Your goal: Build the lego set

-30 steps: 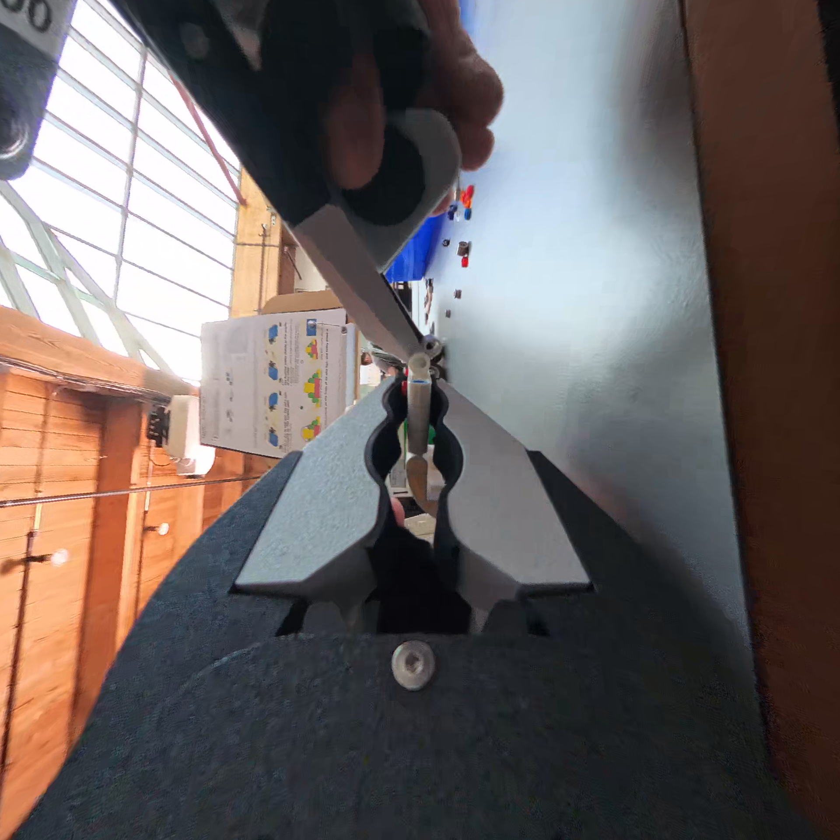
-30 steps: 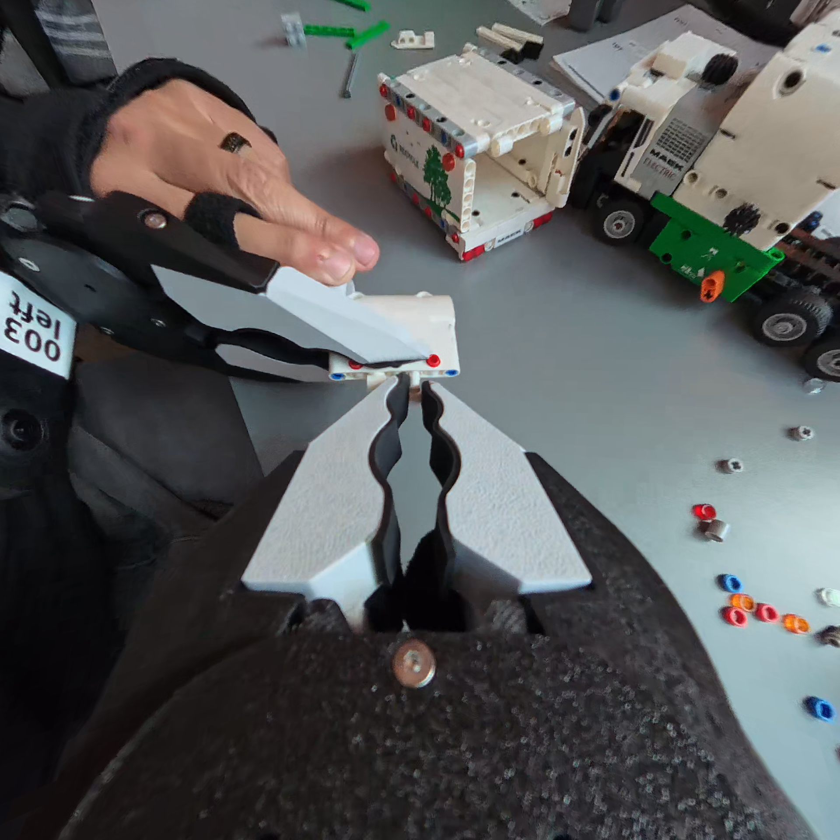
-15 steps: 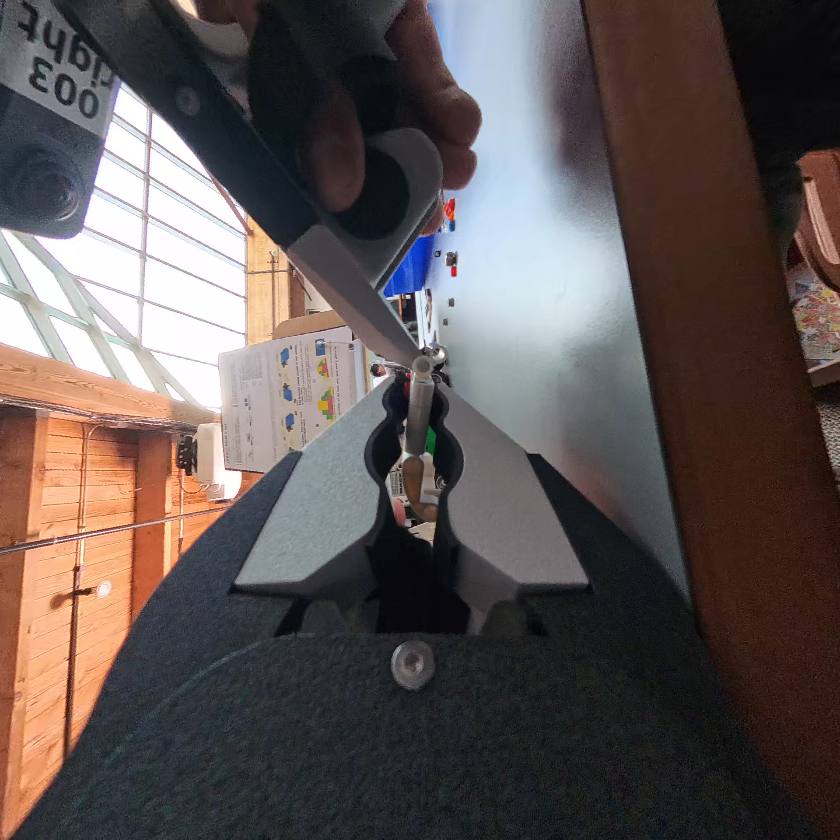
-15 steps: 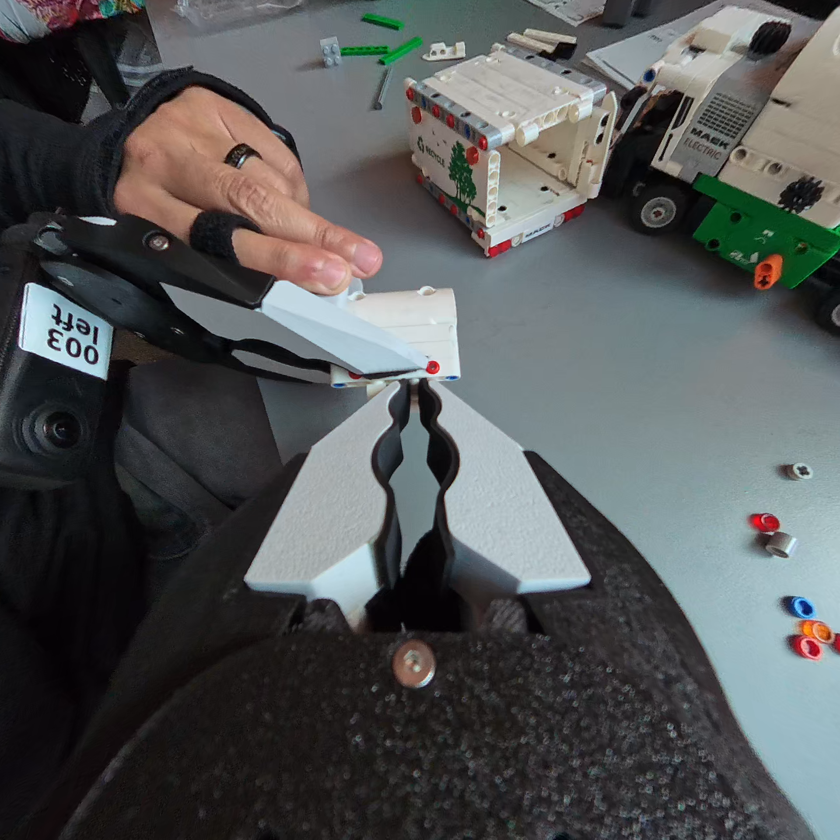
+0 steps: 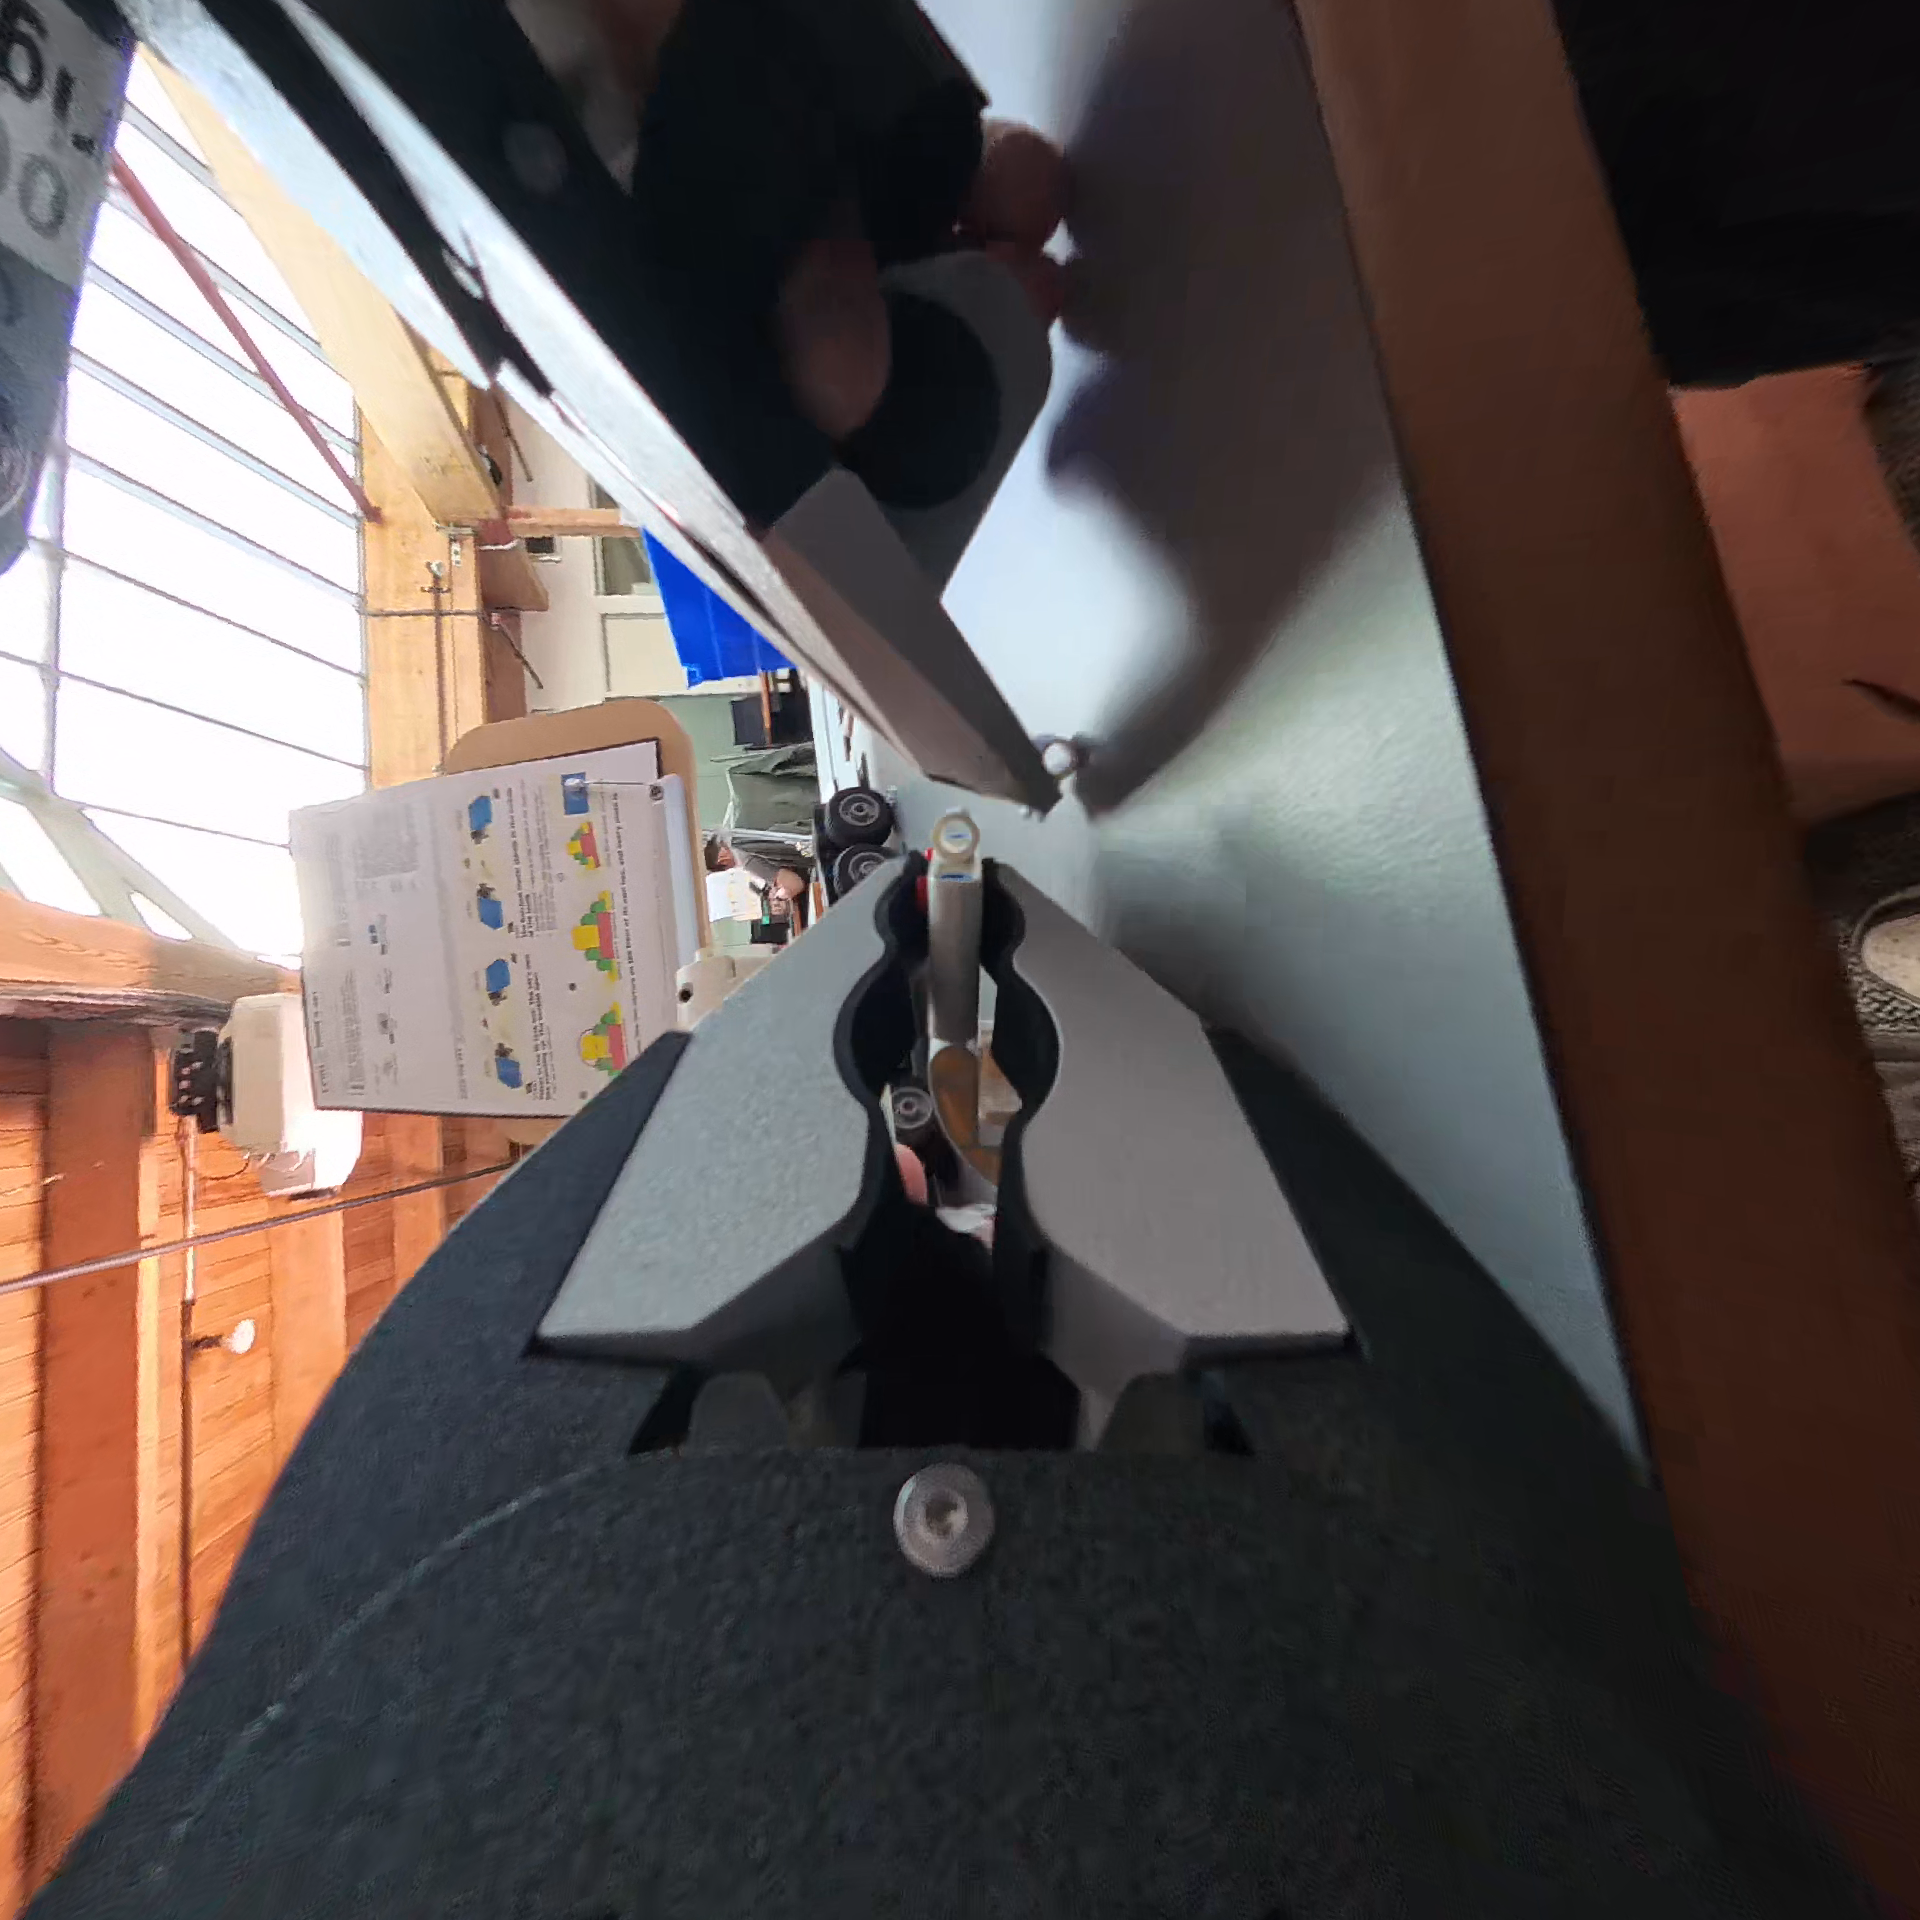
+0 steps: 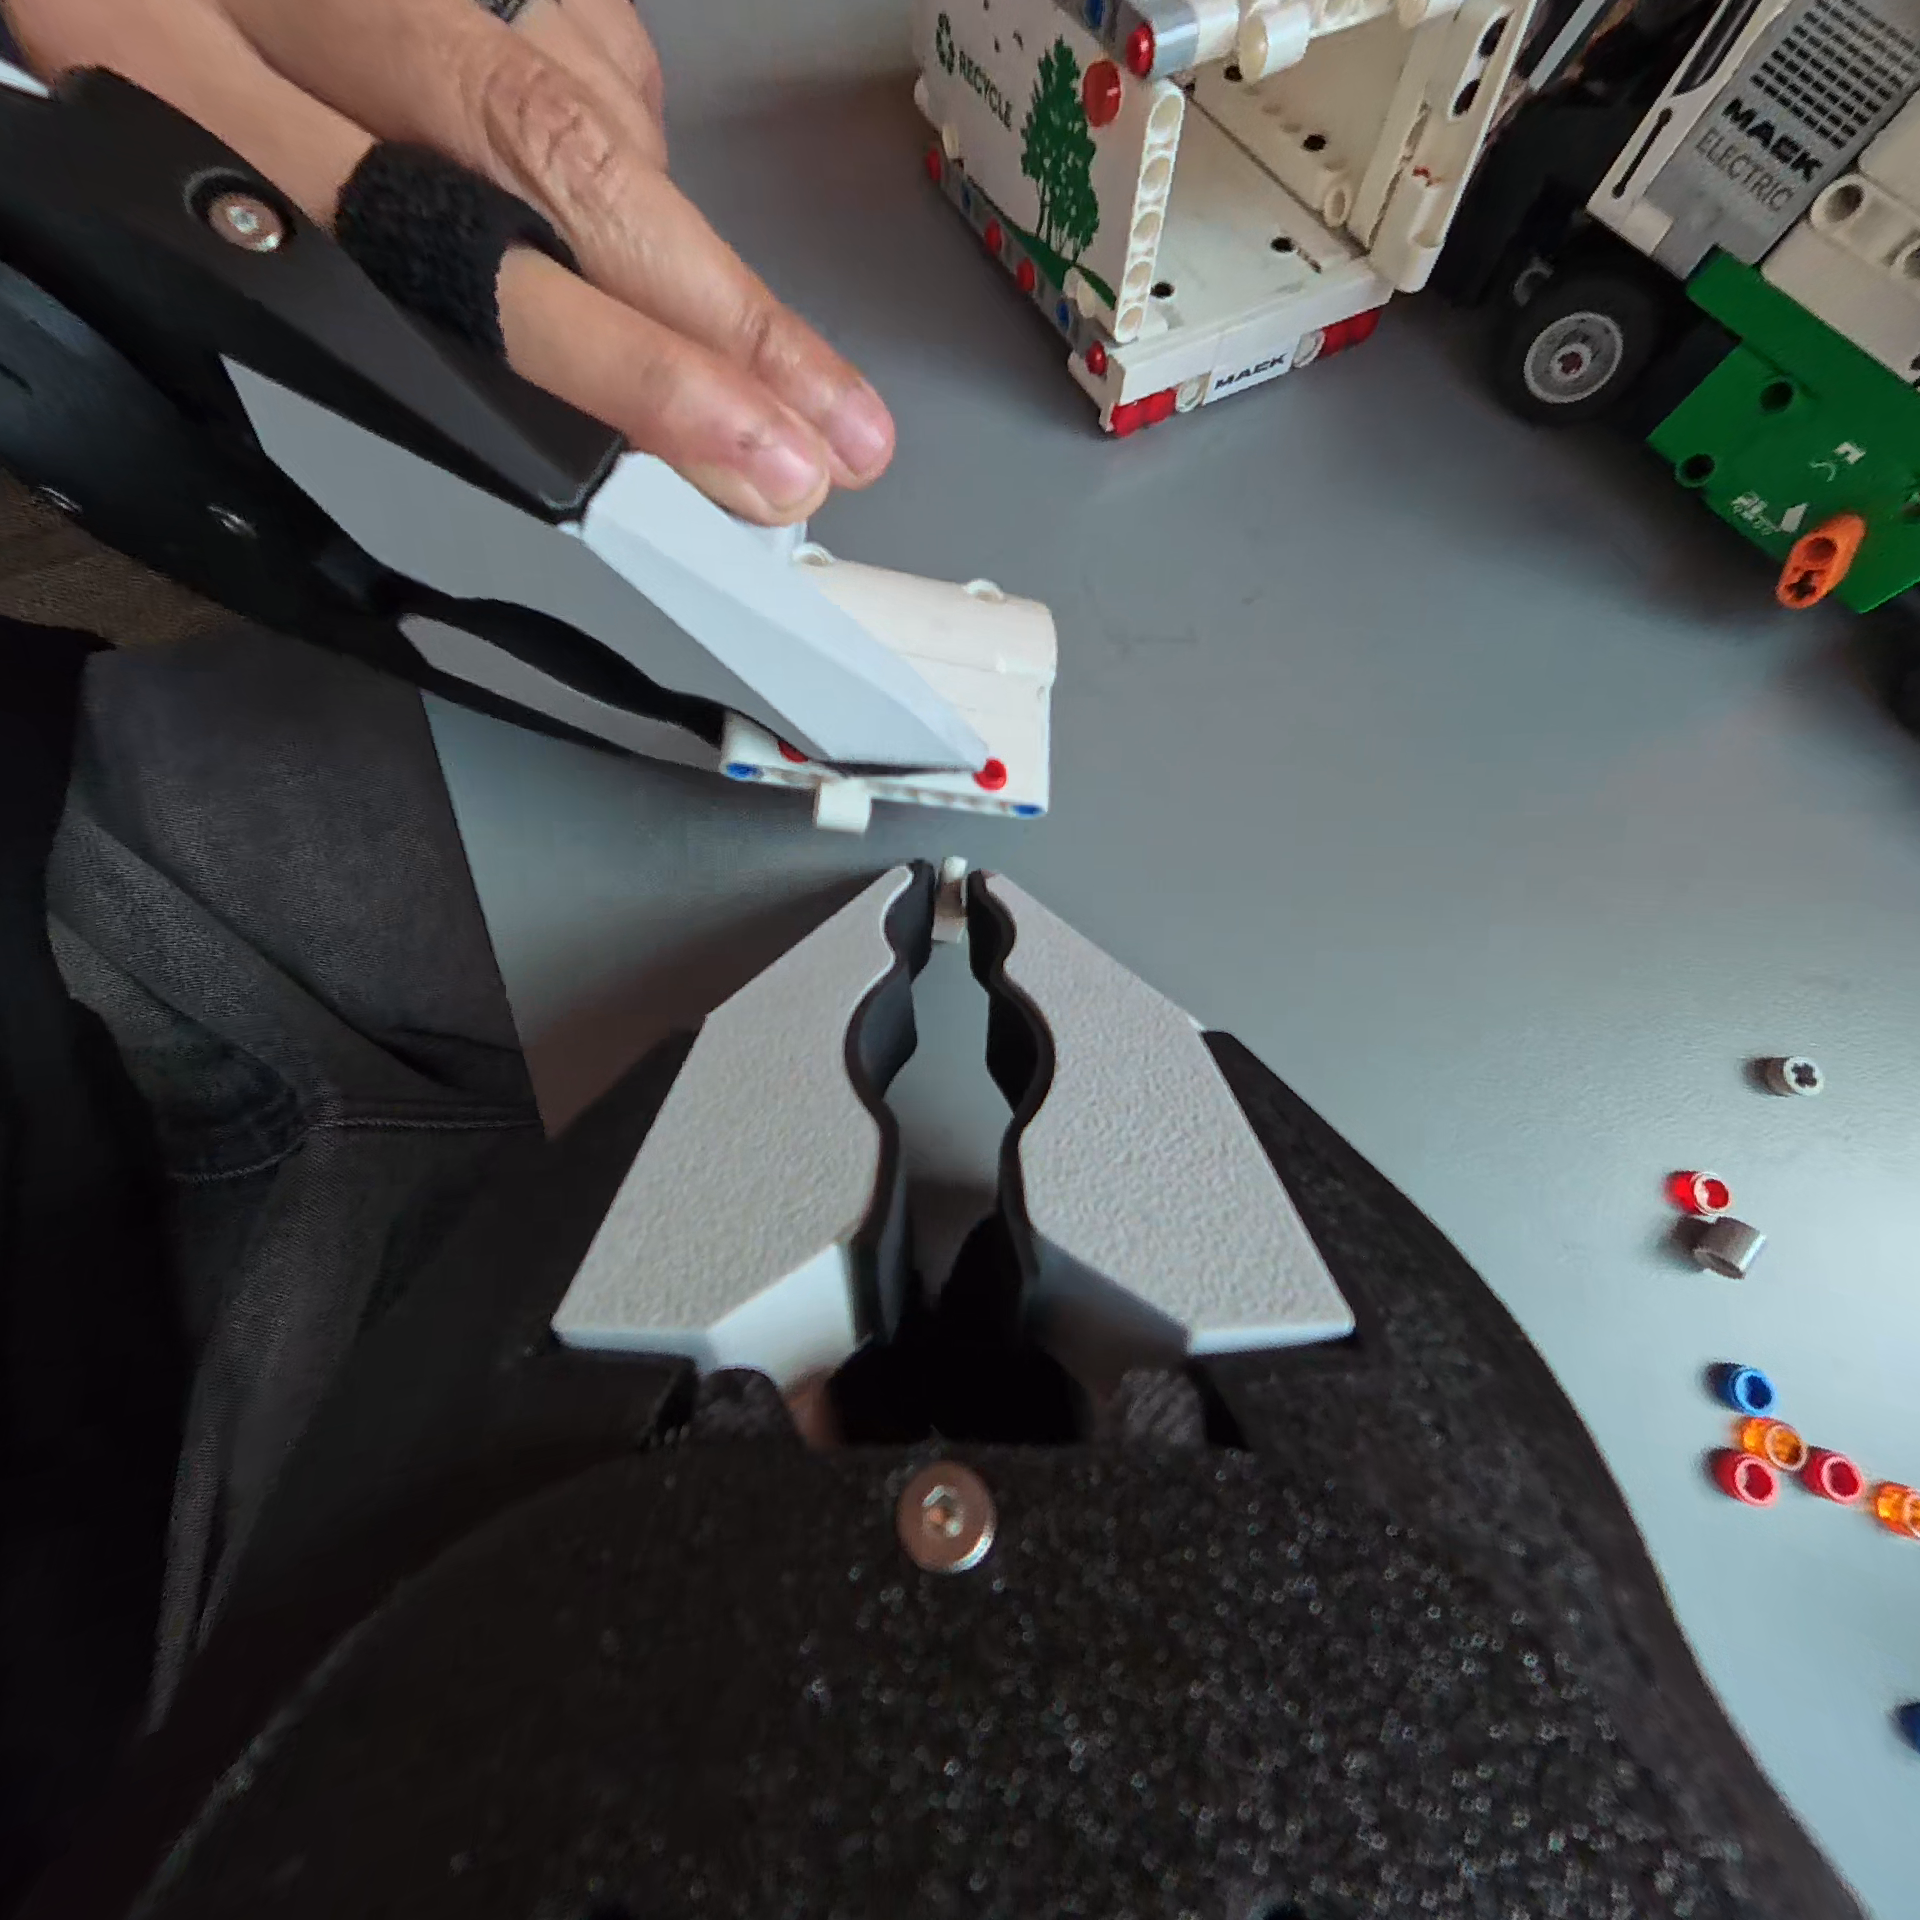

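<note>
My left gripper [image 5: 951,873] is shut on a white lego panel [image 5: 951,956], seen edge-on between its pads. In the right wrist view the left gripper [image 6: 852,758] holds that panel [image 6: 956,655] above the table's near edge; red and blue pins and a small white stub show on the panel's near edge. My right gripper [image 6: 943,878] is shut on a small white pin [image 6: 948,904]. The pin sits a short gap below the panel's edge, not touching it. In the left wrist view the right gripper [image 5: 1065,790] is just above the panel's end, with the pin [image 5: 1058,756] at its tip.
On the grey table [image 6: 1351,831] stand a white lego box body [image 6: 1195,208] and a truck with a green part [image 6: 1787,416]. Several small red, blue and orange pieces [image 6: 1766,1455] lie at the right. Dark clothing [image 6: 260,987] fills the left. An instruction sheet [image 5: 478,935] stands behind. Left and right tips are no more than a few centimetres apart.
The right gripper's tips were against the panel's near edge; now there is a small gap between them. Both views have come closer to the table and truck parts.
</note>
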The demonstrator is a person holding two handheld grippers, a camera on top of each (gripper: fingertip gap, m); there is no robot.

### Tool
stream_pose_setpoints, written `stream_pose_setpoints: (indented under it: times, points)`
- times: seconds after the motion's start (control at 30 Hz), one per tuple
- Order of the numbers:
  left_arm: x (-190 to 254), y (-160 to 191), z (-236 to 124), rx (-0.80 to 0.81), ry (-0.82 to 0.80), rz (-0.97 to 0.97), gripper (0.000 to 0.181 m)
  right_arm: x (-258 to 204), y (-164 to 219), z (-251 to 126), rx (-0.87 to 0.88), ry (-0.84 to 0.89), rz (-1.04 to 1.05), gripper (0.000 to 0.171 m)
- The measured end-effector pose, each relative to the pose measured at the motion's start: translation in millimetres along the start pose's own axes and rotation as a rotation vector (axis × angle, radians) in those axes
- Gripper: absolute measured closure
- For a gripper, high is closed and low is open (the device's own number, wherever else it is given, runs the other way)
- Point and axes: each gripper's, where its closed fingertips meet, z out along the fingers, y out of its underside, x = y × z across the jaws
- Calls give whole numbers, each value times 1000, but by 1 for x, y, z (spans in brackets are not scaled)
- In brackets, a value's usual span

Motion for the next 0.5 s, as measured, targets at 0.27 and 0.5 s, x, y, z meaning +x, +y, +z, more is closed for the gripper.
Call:
stream_pose_setpoints:
  times: [0.27,0.5]
  points:
    - [-15,20,1,-59,-45,-214,176,-7,7,-19,35,-58,36,156]
    - [-14,13,0,-2,16,-366,175,4,8,-22,87,29,21,153]
